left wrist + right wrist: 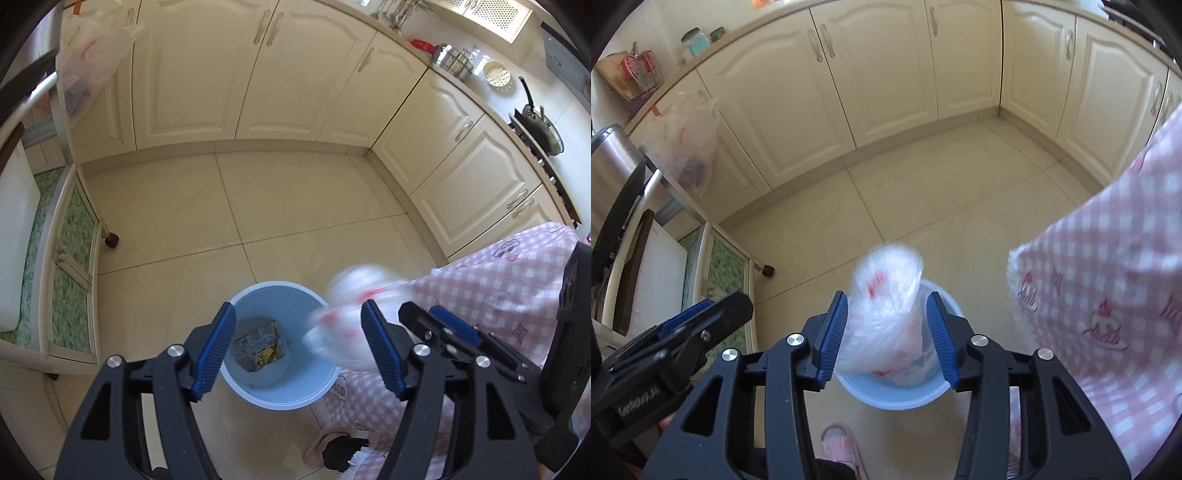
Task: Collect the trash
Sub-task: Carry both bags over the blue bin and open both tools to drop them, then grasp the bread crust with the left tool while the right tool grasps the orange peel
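Observation:
A light blue bin (295, 387) stands on the tiled floor and holds a crumpled foil wrapper (258, 345). My left gripper (299, 350) is open and empty, right above the bin. A white plastic bag with red print (884, 317) is blurred between the open fingers of my right gripper (886, 336), over the bin (897, 395). The fingers stand apart from the bag's sides. The bag also shows in the left wrist view (349, 317), at the bin's right rim.
Cream kitchen cabinets (258, 74) line the back and right. A wheeled cart (70, 240) with a hanging plastic bag (92, 55) stands at the left. The person's pink checked clothing (1108, 295) and slipper (842, 443) are close by the bin.

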